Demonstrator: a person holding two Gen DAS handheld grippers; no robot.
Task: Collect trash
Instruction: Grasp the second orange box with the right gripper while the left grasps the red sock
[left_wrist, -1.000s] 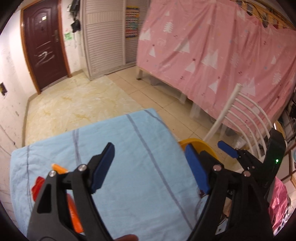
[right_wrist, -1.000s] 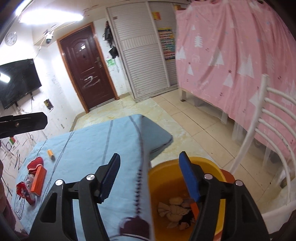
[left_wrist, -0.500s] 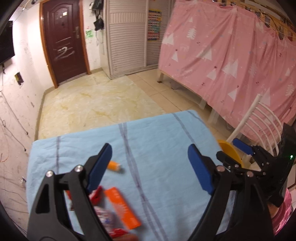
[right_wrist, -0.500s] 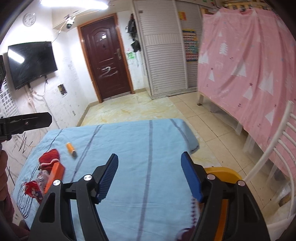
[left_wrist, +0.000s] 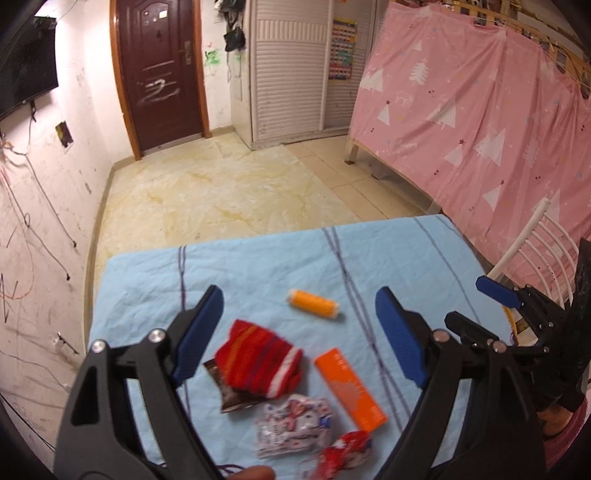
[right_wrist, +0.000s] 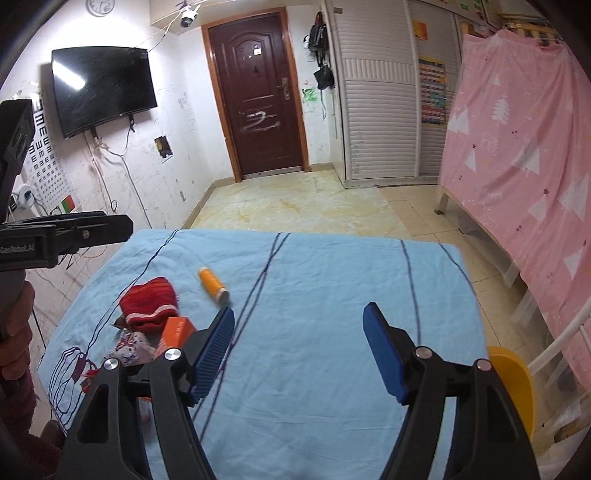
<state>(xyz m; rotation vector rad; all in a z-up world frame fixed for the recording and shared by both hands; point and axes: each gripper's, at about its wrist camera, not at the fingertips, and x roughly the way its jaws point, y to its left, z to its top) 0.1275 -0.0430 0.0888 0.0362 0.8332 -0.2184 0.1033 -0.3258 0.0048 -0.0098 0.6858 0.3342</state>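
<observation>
Two wrist views look down over a table (right_wrist: 314, 369) covered in a pale blue cloth with thin dark stripes. The trash sits in a loose cluster toward the table's left near corner: a red knitted cloth (left_wrist: 258, 360) with a white band, a dark foil wrapper (left_wrist: 231, 397) partly under it, an orange box (left_wrist: 351, 391) just beside it to the right, a crumpled white printed packet (left_wrist: 291, 430) in front, and a red and white wrapper (left_wrist: 347, 452) nearest the camera. An orange tube (left_wrist: 314, 303) lies apart from the cluster, farther in.

The left hand-held gripper (left_wrist: 295, 336) hangs over the cluster with its blue pads spread wide and nothing between them pressed or touched. The right hand-held gripper (right_wrist: 299, 354) is over the bare middle of the cloth, its jaws opening, with nothing between them; its left pad (right_wrist: 214, 350) hides part of the orange box in that view.

The right half of the table is bare cloth up to its far and right edges. A yellow bin (right_wrist: 517, 384) shows just past the right near edge, and white chair bars (left_wrist: 532, 254) stand beside that corner. Beyond the far edge lies open tiled floor (left_wrist: 221, 195) up to a dark door (right_wrist: 258, 99). A pink curtain (right_wrist: 517, 147) runs along the right side
</observation>
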